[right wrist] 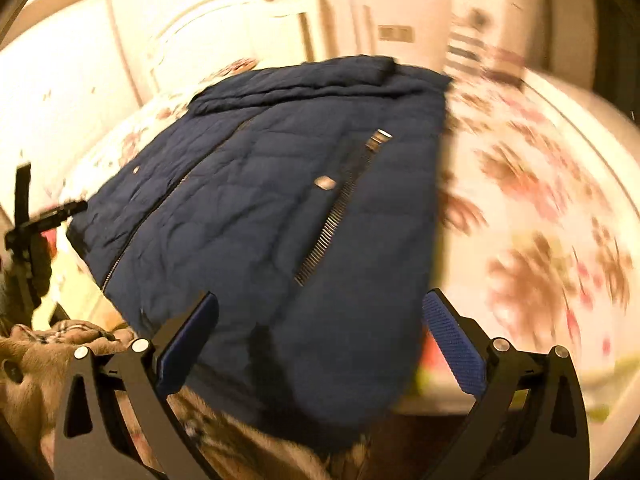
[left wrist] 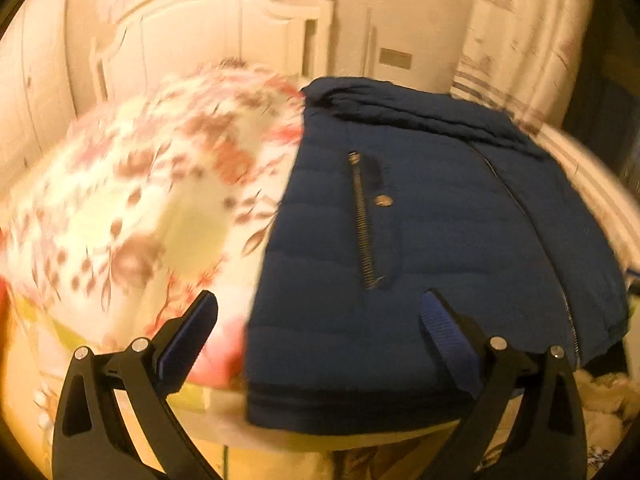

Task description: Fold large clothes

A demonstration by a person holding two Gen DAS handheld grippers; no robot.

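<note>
A dark blue quilted jacket (left wrist: 432,240) lies flat on a bed, sleeves folded in, with a metal pocket zipper (left wrist: 363,220) and a centre zipper. It also shows in the right wrist view (right wrist: 256,208). My left gripper (left wrist: 320,316) is open and empty, held above the jacket's near hem at its left edge. My right gripper (right wrist: 320,316) is open and empty, above the jacket's near hem at its right side. The left gripper's body (right wrist: 28,224) shows at the far left of the right wrist view.
The bed has a floral sheet (left wrist: 152,200) and a white headboard (left wrist: 192,32) at the far end. A curtain (left wrist: 520,32) hangs at the back right. A brown furry garment (right wrist: 48,360) lies at the bed's near edge, below the jacket.
</note>
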